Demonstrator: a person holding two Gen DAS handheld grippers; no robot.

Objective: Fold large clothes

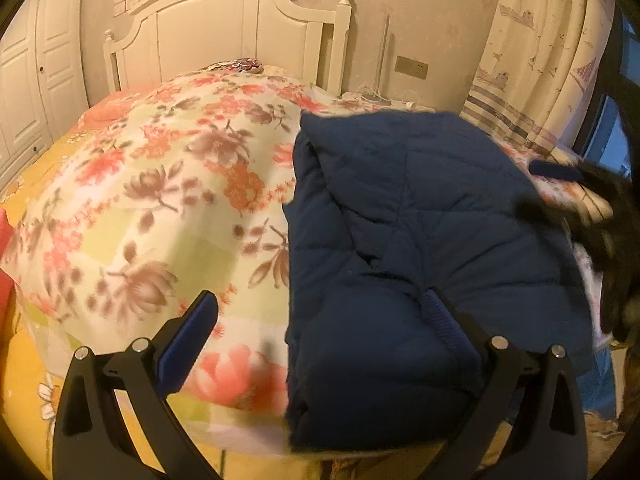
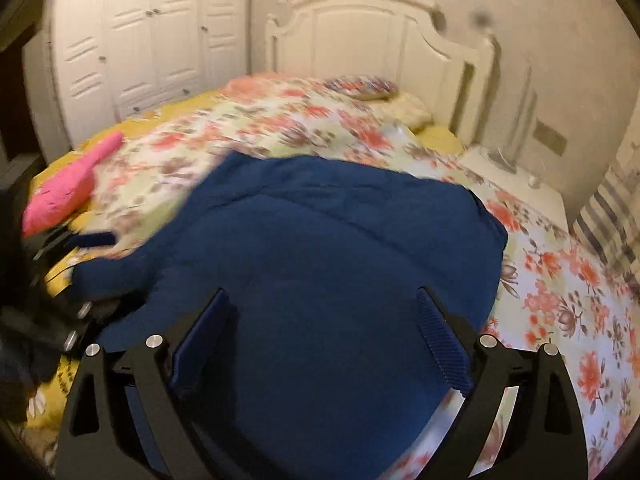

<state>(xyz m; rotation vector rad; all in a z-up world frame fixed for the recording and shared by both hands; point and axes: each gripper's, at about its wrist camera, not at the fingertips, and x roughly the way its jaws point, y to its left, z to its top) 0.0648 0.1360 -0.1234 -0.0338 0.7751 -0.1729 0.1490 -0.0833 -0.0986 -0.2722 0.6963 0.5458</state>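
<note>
Right wrist view: a flowered bed (image 2: 560,280) holds a folded navy quilted coat (image 2: 320,248), its long axis running away toward the headboard (image 2: 380,36). It looks puffy, soft and light; its thick edges seem best to grip. Right gripper (image 2: 322,344) and left gripper (image 1: 320,320) both gape wide, holding nothing.

Folded navy quilted jacket (image 1: 420,240) on floral bedspread (image 1: 160,200), left claw (image 1: 320,312) spread wide
</note>
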